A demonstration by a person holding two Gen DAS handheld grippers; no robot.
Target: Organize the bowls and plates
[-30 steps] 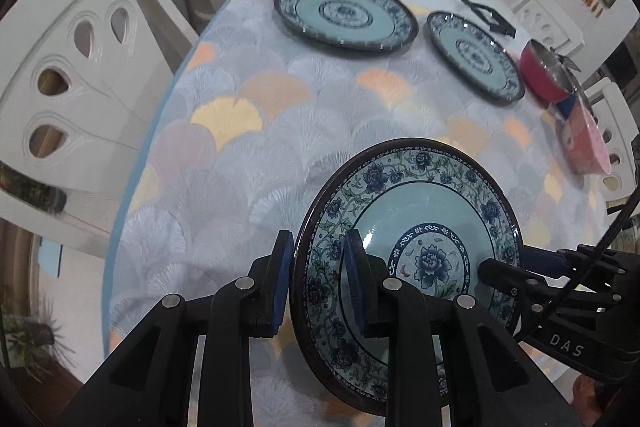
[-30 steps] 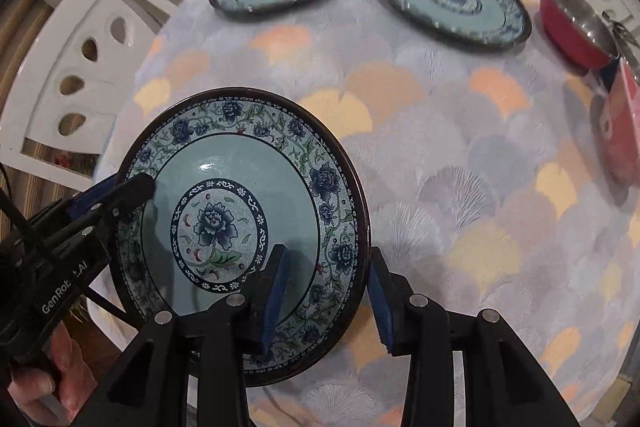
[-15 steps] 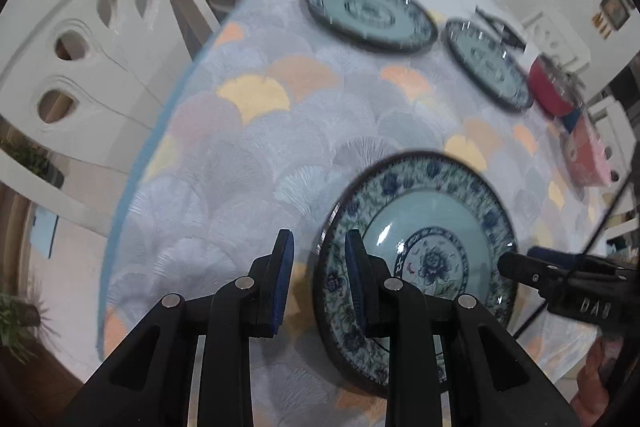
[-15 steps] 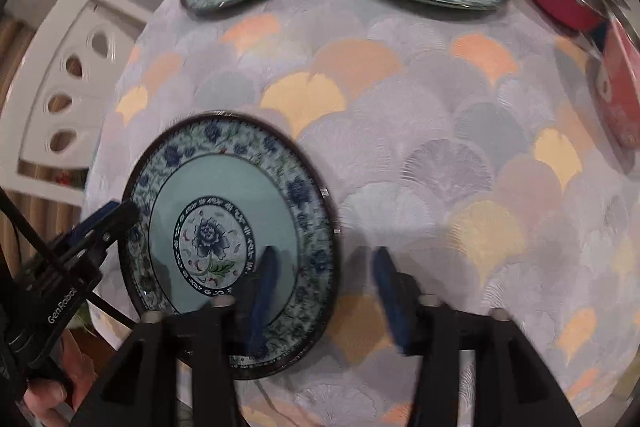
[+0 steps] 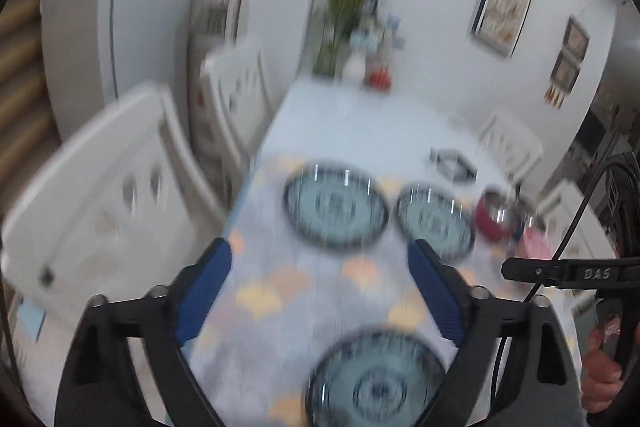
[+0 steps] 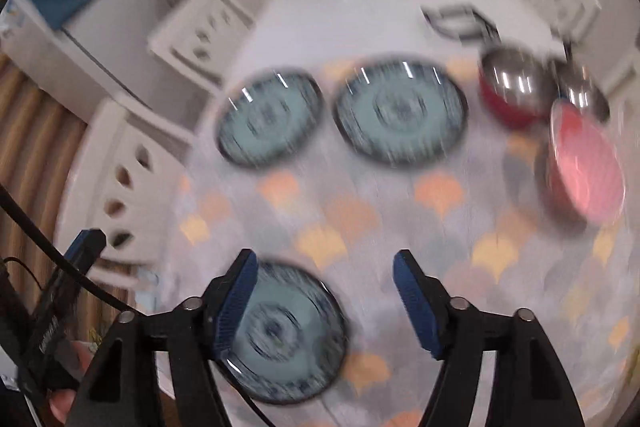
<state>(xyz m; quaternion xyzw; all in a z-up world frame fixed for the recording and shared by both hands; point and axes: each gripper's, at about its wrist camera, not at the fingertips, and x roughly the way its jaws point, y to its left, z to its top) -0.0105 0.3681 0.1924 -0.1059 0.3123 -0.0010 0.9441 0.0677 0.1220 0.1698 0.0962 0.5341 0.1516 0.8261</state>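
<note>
Near plate (image 6: 288, 335) lies flat at the desk (image 6: 400, 227) edge, below both grippers: left gripper (image 5: 320, 291) and right gripper (image 6: 324, 301) jaws opening, nothing between. Further back, two matching plates (image 6: 400, 111) side by side, red bowls (image 6: 512, 87) right. Judgement: approach a far plate low, pinch its rim squarely.

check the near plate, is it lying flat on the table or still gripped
Lying flat on the table. The near plate is gripped by neither gripper; the right gripper is opening, nothing between its fingers.
</note>
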